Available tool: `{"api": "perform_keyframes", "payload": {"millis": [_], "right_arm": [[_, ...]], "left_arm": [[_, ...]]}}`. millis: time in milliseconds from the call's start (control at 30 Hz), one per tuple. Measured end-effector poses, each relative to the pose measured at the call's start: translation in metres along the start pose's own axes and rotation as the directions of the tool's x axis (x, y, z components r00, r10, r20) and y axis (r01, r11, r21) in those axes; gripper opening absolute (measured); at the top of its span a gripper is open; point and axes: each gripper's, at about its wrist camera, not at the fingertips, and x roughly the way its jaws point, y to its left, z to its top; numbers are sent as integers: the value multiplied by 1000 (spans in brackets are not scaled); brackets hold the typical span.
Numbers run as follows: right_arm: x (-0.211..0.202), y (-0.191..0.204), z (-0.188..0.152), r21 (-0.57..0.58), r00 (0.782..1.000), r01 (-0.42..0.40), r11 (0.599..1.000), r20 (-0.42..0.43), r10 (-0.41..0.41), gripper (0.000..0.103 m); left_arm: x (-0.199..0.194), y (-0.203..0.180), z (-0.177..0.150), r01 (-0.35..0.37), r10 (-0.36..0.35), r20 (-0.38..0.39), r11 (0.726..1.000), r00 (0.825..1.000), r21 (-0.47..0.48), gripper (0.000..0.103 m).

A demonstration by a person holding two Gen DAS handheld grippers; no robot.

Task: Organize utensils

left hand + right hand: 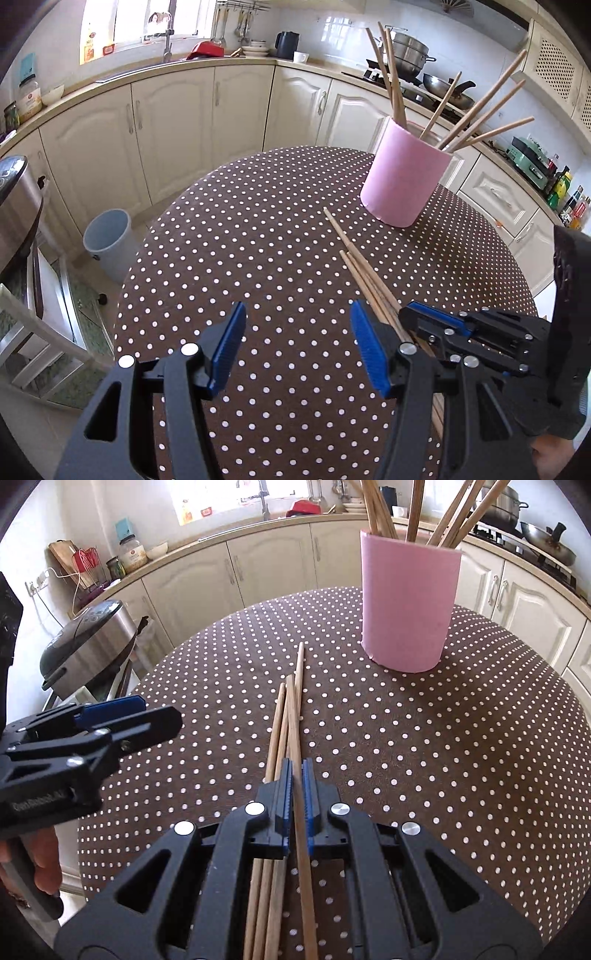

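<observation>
A pink cup [404, 175] [408, 602] stands on the round polka-dot table [240, 251] [424, 746] and holds several wooden chopsticks [476, 110]. More chopsticks [360, 266] [284, 716] lie in a bundle on the cloth in front of the cup. My right gripper [296, 771] [413, 314] is shut on one chopstick [295, 731] of that bundle, low over the table. My left gripper [297, 321] is open and empty just left of the bundle; it also shows in the right wrist view [140, 716].
Kitchen cabinets and counter curve around behind the table. A grey bin [109, 247] stands on the floor at left. A rice cooker [88, 642] sits on a stand to the left. A stove with pots [410, 55] is at the back right.
</observation>
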Motion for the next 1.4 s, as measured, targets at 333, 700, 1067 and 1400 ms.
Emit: {"api": "perform_keyframes", "payload": {"millis": [333, 700, 1067, 1400], "right_arm": [[10, -12, 5, -13, 999, 40, 999, -15, -40, 7], [-2, -42, -3, 20, 1000, -11, 1000, -7, 11, 7], [-10, -53, -4, 42, 1000, -23, 999, 0, 23, 7], [-19, -65, -11, 55, 1000, -23, 998, 0, 23, 7]], "left_arm": [[31, -19, 6, 10, -8, -62, 999, 998, 31, 58], [57, -48, 11, -64, 73, -79, 993, 994, 103, 59], [63, -58, 15, -57, 65, -84, 994, 994, 96, 59], [69, -59, 17, -62, 73, -105, 993, 992, 104, 66]]}}
